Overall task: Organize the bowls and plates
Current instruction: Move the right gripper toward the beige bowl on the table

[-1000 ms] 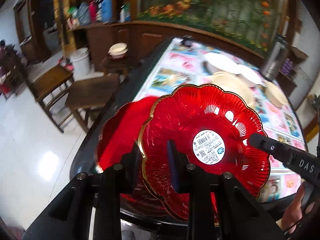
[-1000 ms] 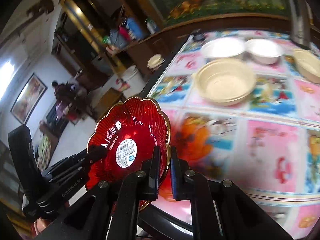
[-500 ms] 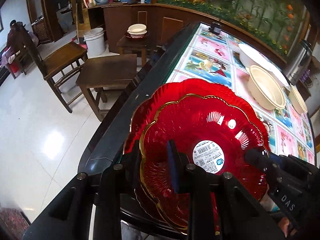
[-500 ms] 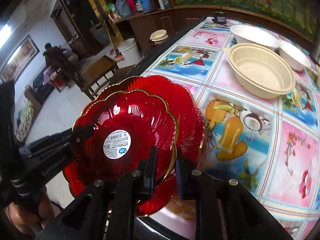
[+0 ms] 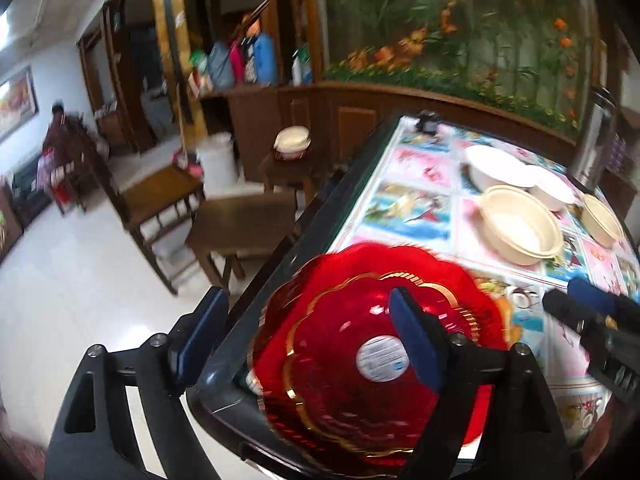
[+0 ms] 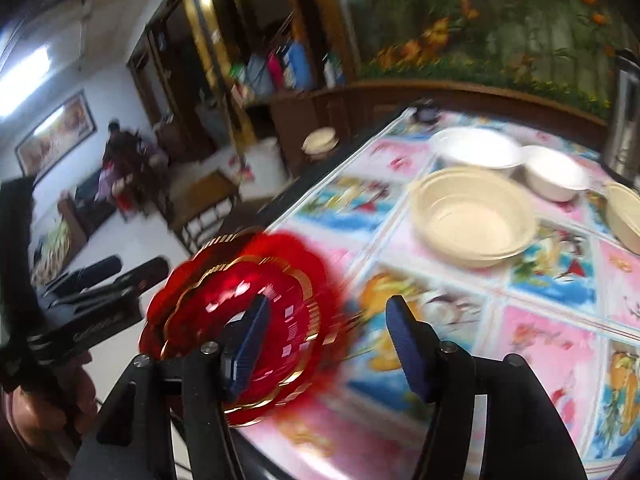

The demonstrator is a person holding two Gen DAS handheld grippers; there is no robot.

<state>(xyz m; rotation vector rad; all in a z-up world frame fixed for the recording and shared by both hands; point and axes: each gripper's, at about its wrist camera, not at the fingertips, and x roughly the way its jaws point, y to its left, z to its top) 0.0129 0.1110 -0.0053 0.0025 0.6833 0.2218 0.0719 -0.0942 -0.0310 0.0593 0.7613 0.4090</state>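
1. Lying stacked at the near corner of the table, two red scalloped plates with gold rims sit one inside the other; the upper one carries a round white sticker near its middle.
2. In the left wrist view the stack fills 6 o'clock and the sticker shows; in the right wrist view the same plates lie at 8 o'clock, streaked by blur, the sticker unreadable.
3. The left view alone shows the dark table corner beneath the stack; the right view alone shows a bare hand gripping the other tool's handle.
4. The left gripper stands spread wide and holds nothing; one finger is over the plates, the other beyond the table edge.
5. The right gripper is also spread wide and holds nothing, one finger in front of the stack.
6. Toward 2 o'clock, a cream bowl and white bowls sit well apart from the plates.
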